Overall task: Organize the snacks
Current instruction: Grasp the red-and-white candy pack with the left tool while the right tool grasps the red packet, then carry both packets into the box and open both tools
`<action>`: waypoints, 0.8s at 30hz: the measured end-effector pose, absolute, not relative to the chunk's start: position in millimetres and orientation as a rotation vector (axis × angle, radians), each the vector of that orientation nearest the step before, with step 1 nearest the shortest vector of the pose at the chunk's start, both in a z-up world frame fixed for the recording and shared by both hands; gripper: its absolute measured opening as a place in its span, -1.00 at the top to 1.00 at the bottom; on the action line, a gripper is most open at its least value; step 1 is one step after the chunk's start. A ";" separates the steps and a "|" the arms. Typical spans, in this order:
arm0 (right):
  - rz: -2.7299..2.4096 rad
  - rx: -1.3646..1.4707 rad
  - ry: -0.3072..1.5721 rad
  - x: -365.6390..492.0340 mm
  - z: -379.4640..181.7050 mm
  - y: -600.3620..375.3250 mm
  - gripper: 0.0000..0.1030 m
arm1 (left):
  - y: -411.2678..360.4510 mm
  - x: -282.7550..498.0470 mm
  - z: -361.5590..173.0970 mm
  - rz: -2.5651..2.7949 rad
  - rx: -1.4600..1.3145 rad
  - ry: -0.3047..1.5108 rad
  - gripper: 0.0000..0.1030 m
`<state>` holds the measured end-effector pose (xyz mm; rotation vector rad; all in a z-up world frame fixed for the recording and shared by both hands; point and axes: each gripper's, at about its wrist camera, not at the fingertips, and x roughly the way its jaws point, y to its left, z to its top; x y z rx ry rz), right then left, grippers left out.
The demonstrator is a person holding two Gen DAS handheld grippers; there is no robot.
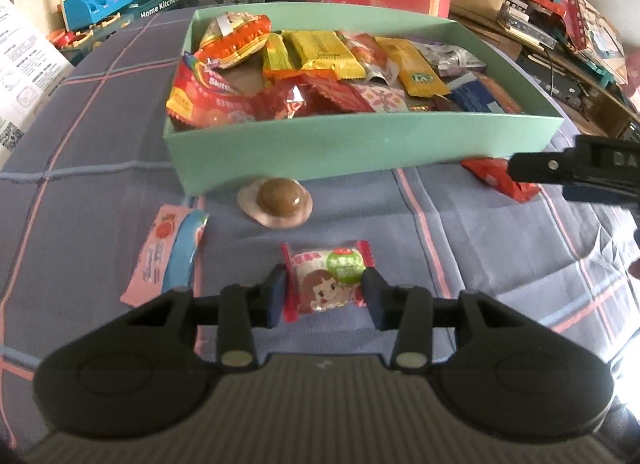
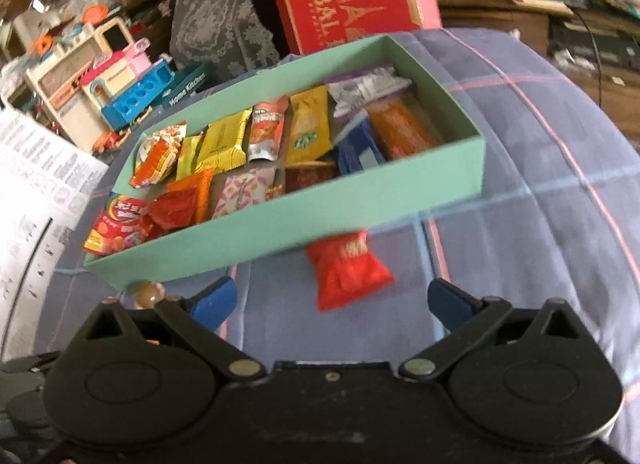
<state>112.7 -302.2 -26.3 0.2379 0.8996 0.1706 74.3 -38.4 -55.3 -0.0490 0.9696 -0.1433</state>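
The left claw [image 1: 325, 291] pinches a small girl-print candy [image 1: 329, 284] between its blue pads. At its eleven o'clock lies a pink packet [image 1: 160, 254], at twelve a brown jelly cup [image 1: 276, 201] — beyond, the green box [image 1: 320, 144] full of snacks. The right claw [image 2: 330, 302] stands spread, empty, a red packet [image 2: 346, 268] at twelve on the checked cloth [image 2: 520, 204].
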 end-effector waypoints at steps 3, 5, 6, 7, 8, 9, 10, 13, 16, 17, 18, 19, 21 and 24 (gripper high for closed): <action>0.201 0.155 0.901 128.4 -29.2 -293.8 -0.79 | -38.1 78.3 -55.9 -0.148 -0.051 0.967 0.16; 0.216 0.111 0.914 137.9 -33.0 -288.9 -0.69 | -38.5 79.2 -56.2 -0.150 -0.047 0.966 0.15; 0.223 0.100 0.925 142.5 -35.7 -287.3 -0.55 | -38.8 79.2 -56.3 -0.152 -0.044 0.966 0.15; 0.233 0.097 0.941 146.2 -39.7 -286.2 -0.47 | -39.4 79.4 -56.5 -0.153 -0.039 0.965 0.14; 0.241 0.097 0.958 149.1 -43.4 -284.8 -0.31 | -40.1 79.7 -56.7 -0.153 -0.035 0.964 0.14; 0.243 0.092 0.970 150.7 -47.3 -282.8 -0.25 | -40.6 79.4 -56.9 -0.154 -0.032 0.963 0.14; 0.237 0.072 0.960 149.8 -48.9 -280.1 -0.20 | -42.0 79.9 -57.1 -0.153 -0.026 0.960 0.13; 0.235 0.024 0.935 143.0 -49.4 -273.3 0.27 | -44.6 80.4 -57.0 -0.151 -0.015 0.953 0.25; 0.232 0.064 0.944 138.9 -47.7 -276.6 0.29 | -43.6 81.5 -55.8 -0.147 -0.046 0.958 0.35; 0.232 0.075 0.947 136.8 -46.9 -278.0 0.30 | -42.4 81.7 -55.8 -0.147 -0.054 0.959 0.37; 0.234 0.087 0.951 133.5 -45.8 -279.5 0.30 | -40.9 81.4 -55.7 -0.148 -0.063 0.960 0.37; 0.238 0.101 0.955 129.3 -44.8 -280.9 0.30 | -39.8 80.9 -55.3 -0.152 -0.072 0.963 0.39; 0.248 0.126 0.967 123.3 -41.8 -284.6 0.30 | -38.5 78.9 -54.0 -0.164 -0.087 0.971 0.41; 0.271 0.169 0.975 116.1 -34.9 -286.9 0.30 | -37.1 74.1 -48.8 -0.188 -0.105 0.973 0.47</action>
